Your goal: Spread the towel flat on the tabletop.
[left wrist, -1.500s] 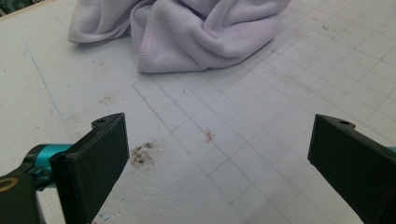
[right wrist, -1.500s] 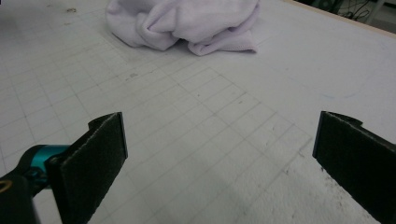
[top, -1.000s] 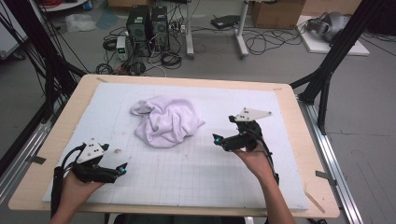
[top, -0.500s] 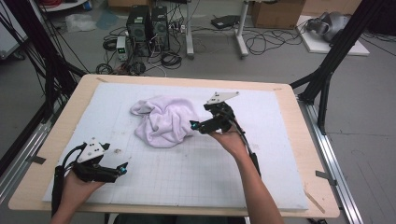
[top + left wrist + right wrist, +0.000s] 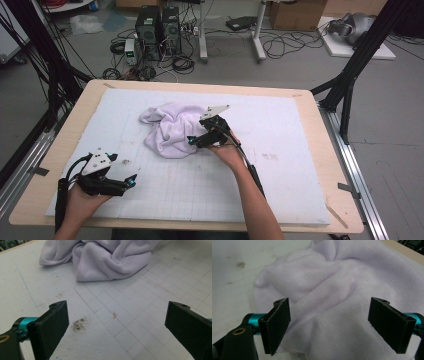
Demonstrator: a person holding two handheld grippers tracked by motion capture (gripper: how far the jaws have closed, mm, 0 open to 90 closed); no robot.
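Observation:
A crumpled pale lilac cloth lies in a heap on the white gridded mat, left of the middle. My right gripper hovers over the cloth's near right edge, pointing left. In the right gripper view its jaws stand wide over folds of the cloth. They have just been closing a little, and the pads touch no fabric. My left gripper rests open near the mat's front left. In its own view, the left gripper has bare mat between its jaws and the cloth lies farther off.
The mat covers a wooden table whose rim shows all round. A small dark stain marks the mat close to the left jaw. Computer towers and cables lie on the floor beyond the far edge. Black frame legs stand at the right.
My right gripper has travelled left from the mat's right part and down onto the cloth's near edge. The left gripper and the cloth have stayed put.

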